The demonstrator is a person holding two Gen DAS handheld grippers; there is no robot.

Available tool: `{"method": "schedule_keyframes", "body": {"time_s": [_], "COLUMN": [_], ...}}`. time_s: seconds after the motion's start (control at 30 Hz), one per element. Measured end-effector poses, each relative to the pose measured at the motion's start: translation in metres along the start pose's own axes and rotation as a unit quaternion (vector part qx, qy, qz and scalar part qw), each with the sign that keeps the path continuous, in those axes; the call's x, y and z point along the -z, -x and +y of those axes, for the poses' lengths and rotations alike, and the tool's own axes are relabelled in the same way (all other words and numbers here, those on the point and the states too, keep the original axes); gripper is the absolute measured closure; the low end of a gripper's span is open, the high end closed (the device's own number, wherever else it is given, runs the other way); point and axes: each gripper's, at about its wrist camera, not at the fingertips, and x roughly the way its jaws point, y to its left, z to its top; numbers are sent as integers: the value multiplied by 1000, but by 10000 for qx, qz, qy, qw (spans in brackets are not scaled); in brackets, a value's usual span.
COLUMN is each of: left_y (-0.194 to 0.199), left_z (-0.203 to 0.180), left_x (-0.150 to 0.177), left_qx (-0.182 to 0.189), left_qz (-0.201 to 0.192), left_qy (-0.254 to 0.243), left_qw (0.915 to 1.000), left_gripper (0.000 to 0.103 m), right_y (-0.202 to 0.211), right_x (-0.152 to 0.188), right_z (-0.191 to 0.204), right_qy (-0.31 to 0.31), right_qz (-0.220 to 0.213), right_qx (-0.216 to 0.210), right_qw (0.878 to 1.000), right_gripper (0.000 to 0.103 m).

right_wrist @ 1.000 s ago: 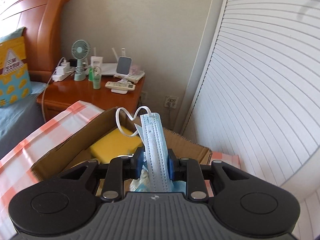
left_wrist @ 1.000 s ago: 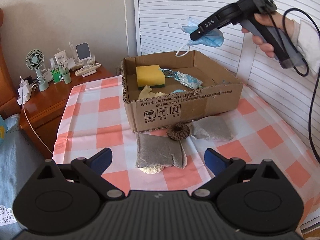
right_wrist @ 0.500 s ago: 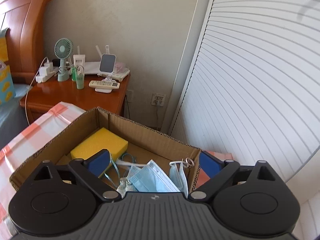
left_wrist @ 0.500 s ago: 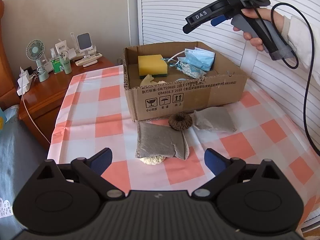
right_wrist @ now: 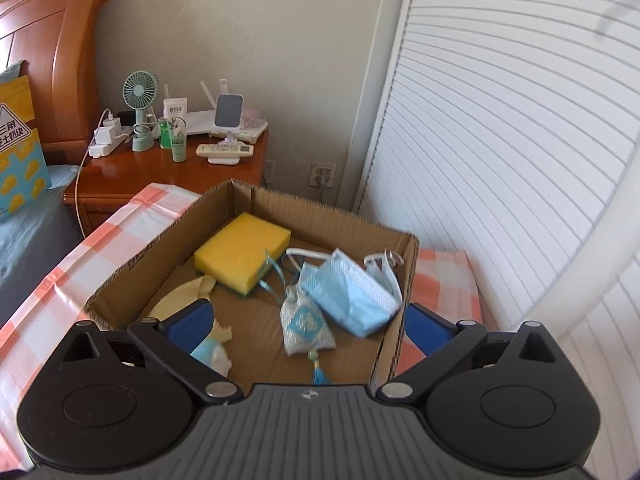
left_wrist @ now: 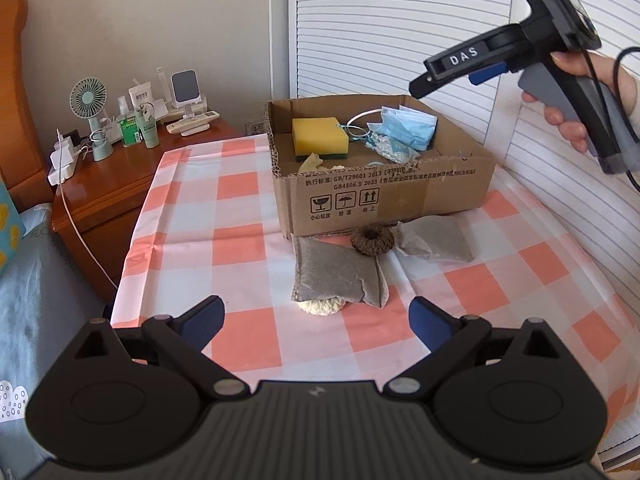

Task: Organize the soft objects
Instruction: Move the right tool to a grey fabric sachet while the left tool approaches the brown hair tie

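The soft things left to sort lie on the checked tablecloth point(left_wrist: 240, 240) in front of the cardboard box point(left_wrist: 384, 196): a grey pouch point(left_wrist: 334, 276) at the centre of the left wrist view, with a cream fluffy thing point(left_wrist: 322, 306) poking out from under its near edge, a brown scrunchie point(left_wrist: 372, 240) touching the box's front wall, and a second grey pouch point(left_wrist: 434, 242) just to the right of it. The nearer pouch runs lengthwise away from the camera, its short edge facing the left gripper point(left_wrist: 316, 320), which hangs empty with its jaws spread wide, directly below the pouch in the frame. So that pouch sits straight ahead between the two fingers, and the left hand is plainly the nearer one. The right gripper point(right_wrist: 306, 324), also spread wide and holding nothing, hovers above the box in the upper right of the left view; below it lie a blue face mask point(right_wrist: 354, 294), a yellow sponge point(right_wrist: 242, 254) and a small tasselled sachet point(right_wrist: 306, 326), already inside. A likely next step is a forward reach by the left hand.
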Motion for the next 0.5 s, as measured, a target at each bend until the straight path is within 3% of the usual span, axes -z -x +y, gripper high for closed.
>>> {"method": "schedule_keyframes", "body": {"time_s": [0.3, 0.5], "left_y": [6, 4], "left_z": [7, 10], "left_x": [5, 8], "left_qx": [-44, -109], "left_qz": [-94, -99], "left_qy": [88, 132], "left_qw": [9999, 9998], "left_gripper": [2, 2], "right_y": [20, -3], "right_x": [66, 108], "right_z": [17, 32], "right_qy": [-566, -1030], "right_qz": [122, 441], "right_qx": [235, 76], "right_qw": [9980, 9937], "right_gripper": [0, 0]}}
